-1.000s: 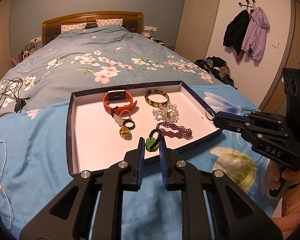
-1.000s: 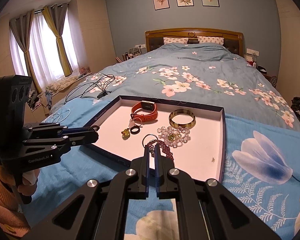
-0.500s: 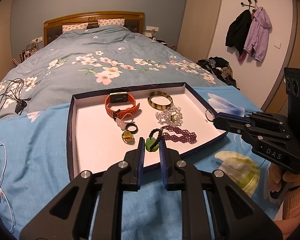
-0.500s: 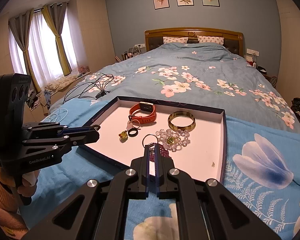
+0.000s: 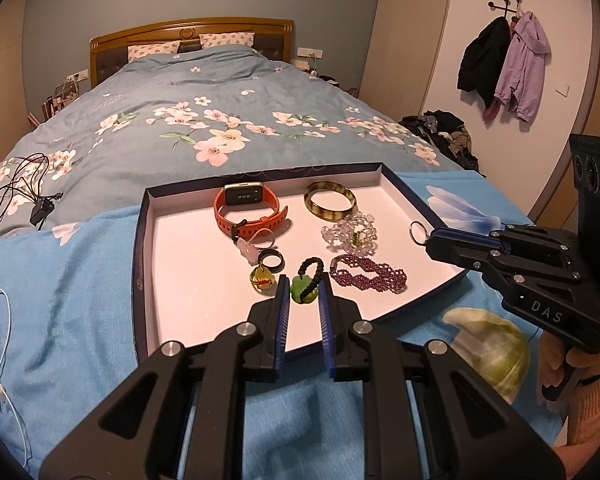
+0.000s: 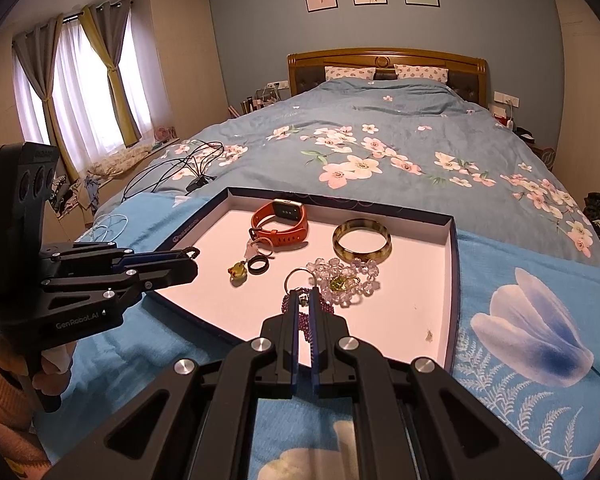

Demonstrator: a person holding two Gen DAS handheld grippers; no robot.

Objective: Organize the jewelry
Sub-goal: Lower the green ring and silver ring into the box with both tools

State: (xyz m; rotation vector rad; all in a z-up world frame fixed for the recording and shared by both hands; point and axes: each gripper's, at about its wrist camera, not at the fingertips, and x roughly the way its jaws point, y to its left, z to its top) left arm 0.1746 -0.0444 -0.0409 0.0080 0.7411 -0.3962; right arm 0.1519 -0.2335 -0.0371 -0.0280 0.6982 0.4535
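Left wrist: left tongs [image 5: 302, 280] still pinch green pendant [image 5: 300, 293] over tray's [image 5: 142, 240] near edge. Right tongs [image 5: 430, 241] still grip silver ring [image 5: 418, 233]. Neither placed yet.

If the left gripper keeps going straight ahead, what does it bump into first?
Probably the black ring or the clear beaded bracelet on the tray. The left gripper already holds the green pendant, which would lead. Depth is hard to judge.
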